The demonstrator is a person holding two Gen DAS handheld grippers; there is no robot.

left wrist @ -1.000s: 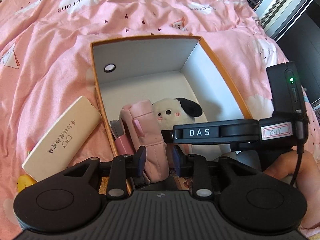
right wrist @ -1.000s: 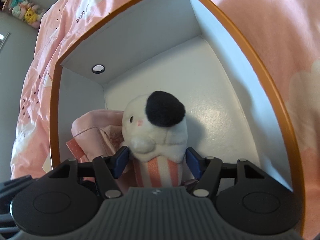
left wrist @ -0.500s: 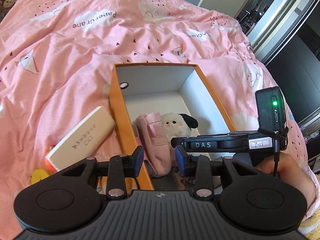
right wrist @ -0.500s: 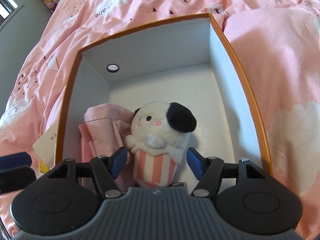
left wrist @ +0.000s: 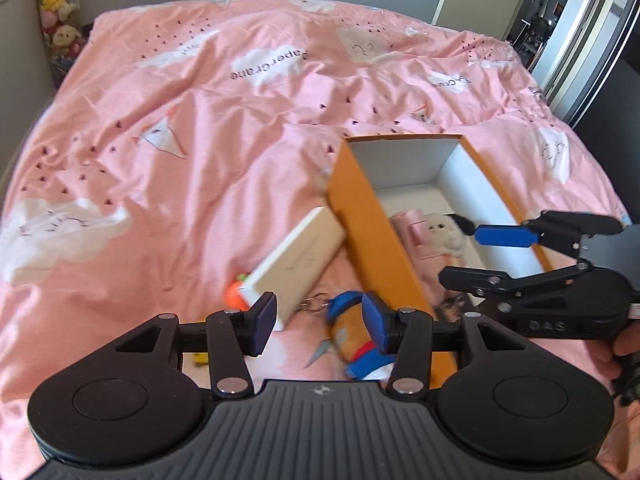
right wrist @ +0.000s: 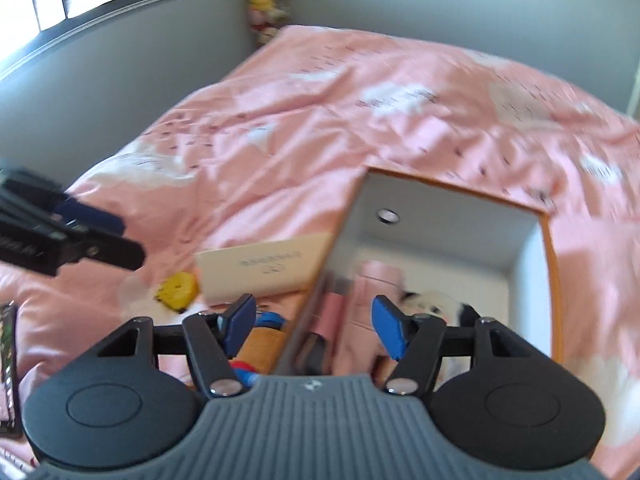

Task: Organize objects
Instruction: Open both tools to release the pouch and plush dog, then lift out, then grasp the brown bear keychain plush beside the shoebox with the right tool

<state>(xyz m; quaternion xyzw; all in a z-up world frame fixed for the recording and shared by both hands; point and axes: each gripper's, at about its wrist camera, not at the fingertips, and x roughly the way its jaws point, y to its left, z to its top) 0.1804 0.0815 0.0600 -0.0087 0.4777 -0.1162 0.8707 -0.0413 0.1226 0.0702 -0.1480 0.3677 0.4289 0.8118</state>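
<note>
Clearly, the orange box [left wrist: 376,240] sat on the bed just ahead and to the right of the left tongs [left wrist: 318,322], its white inside open to the ceiling. Inside it, near the wall closest to the left tongs, a pink pouch [left wrist: 416,236] stood with a white plush toy [left wrist: 444,232] with a black ear just beside it on the far side. From the right wrist view the same box [right wrist: 550,264] lay straight ahead of the right tongs [right wrist: 316,326], whose gap straddled the box's near left wall; the pouch [right wrist: 376,280] and plush [right wrist: 436,300] showed beyond the right finger.

Outside the box, ahead of the left tongs, a cream flat box [left wrist: 296,260] leaned against the orange wall, printed with small writing too blurred to read. An orange toy [left wrist: 234,292] peeked from under its near end, and an orange-and-blue plush keychain [left wrist: 352,332] lay between the left fingers, untouched. A yellow toy [right wrist: 178,286] lay left of the right tongs.

The pink duvet [left wrist: 180,160] bore a white cloud reading "Papercrane". "DAS" was embossed on the right gripper's body.

Both tongs were spread wide and gripping nothing. The left one hovered above the bed; the right one, held by a hand [left wrist: 622,346] at the frame's edge, hung over the box's near end, its fingers pointing toward the left tongs' side.
</note>
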